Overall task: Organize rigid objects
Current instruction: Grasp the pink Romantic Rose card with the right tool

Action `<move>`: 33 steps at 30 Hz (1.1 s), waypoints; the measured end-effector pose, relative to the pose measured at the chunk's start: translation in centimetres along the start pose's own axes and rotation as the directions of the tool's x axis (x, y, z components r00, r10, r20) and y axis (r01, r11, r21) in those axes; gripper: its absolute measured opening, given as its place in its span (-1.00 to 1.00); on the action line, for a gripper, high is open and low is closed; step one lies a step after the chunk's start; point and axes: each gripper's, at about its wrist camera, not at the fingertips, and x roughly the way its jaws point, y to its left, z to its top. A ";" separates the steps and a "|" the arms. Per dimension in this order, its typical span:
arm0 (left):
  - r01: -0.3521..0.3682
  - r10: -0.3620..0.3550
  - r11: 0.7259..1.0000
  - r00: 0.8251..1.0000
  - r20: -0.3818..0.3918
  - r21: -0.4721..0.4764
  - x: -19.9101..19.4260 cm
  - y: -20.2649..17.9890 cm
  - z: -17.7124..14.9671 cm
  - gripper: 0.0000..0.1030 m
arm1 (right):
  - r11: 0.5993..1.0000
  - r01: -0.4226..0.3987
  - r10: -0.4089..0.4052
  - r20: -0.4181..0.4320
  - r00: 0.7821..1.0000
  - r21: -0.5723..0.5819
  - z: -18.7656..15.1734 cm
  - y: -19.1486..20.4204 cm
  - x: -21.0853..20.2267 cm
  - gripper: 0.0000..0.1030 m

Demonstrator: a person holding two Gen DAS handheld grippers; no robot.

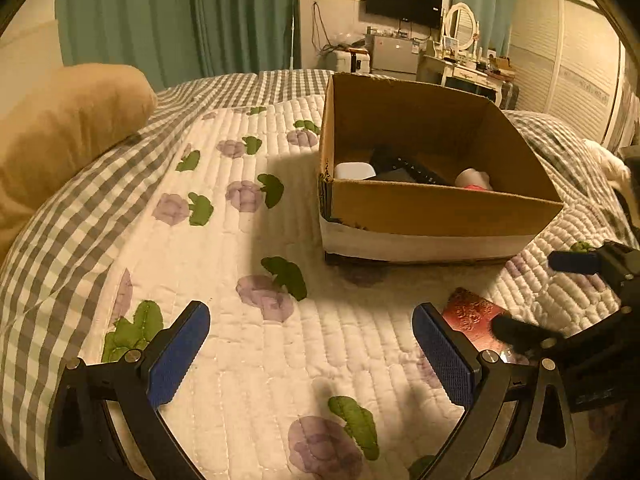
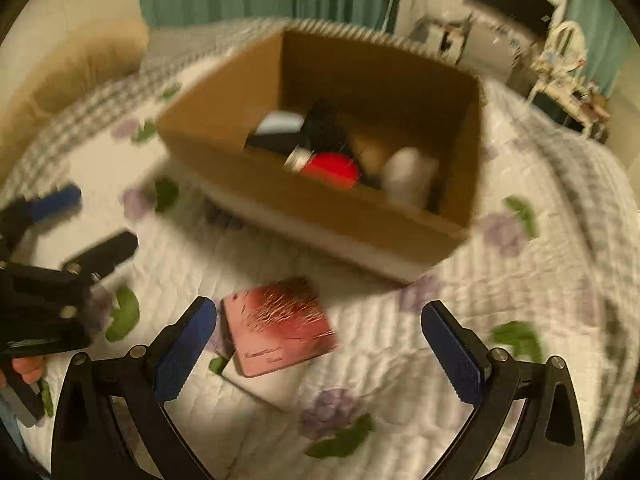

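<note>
A cardboard box (image 1: 432, 200) stands open on a bed covered with a white quilt (image 1: 248, 320) printed with purple flowers and green leaves; this box serves as the landmark. Inside it lie several things: a white rounded object (image 1: 354, 170) against its left wall, a black remote-like bar (image 1: 408, 166) in the middle, and a pale cylinder (image 1: 474, 178) toward the right. The right wrist view, which is blurred, also shows a red round object (image 2: 332, 168) inside the box.

In front of the box, apart from it, a flat red booklet (image 2: 280, 330) with a patterned cover lies on the quilt. No gripper touches it.

The left gripper (image 1: 312, 354) hovers over the quilt in front of the box and to its left, its jaws spread wide with nothing between them. The right gripper (image 2: 320, 352) hangs above the red booklet, its jaws also wide apart and empty; the booklet shows between them, closer to the left finger.

Beyond the box, a checked grey-and-white sheet (image 1: 80, 184) edges the quilt, a tan pillow (image 1: 68, 120) lies to the left, and green curtains (image 1: 180, 16) hang behind.
</note>
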 end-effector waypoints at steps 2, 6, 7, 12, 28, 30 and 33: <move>-0.021 0.021 1.000 1.000 0.000 0.004 0.1 -0.1 -0.2 1.00 | 1.000 -0.004 0.003 -0.029 1.000 -0.014 0.0 0.4 1.1 1.00; -0.033 0.033 0.999 0.999 -0.008 -0.001 0.3 0.0 -0.3 1.00 | 1.000 -0.013 0.011 -0.073 0.997 -0.026 -0.2 0.7 2.8 0.99; -0.033 0.033 0.999 0.999 -0.009 -0.002 0.4 0.1 -0.3 1.00 | 0.999 -0.020 0.018 -0.083 0.996 -0.025 -0.2 0.8 3.2 0.99; -0.034 0.034 0.999 0.999 -0.036 -0.008 1.1 0.3 -0.5 1.00 | 0.999 -0.040 0.041 -0.130 0.991 0.014 -0.4 0.1 5.0 0.99; -0.050 0.051 0.999 0.997 -0.051 0.016 0.8 -1.1 -0.2 1.00 | 0.998 -0.059 0.059 -0.029 0.998 -0.020 -0.6 1.1 0.9 0.42; -0.045 0.046 0.999 0.997 -0.056 0.022 0.7 -1.7 -0.2 1.00 | 0.999 -0.027 0.027 -0.007 1.000 -0.027 -0.8 0.4 -0.7 0.42; -0.031 0.033 0.999 0.997 -0.065 0.035 0.8 -3.1 -0.4 1.00 | 0.999 0.010 -0.009 0.010 1.000 -0.038 -0.9 -0.9 -2.7 0.42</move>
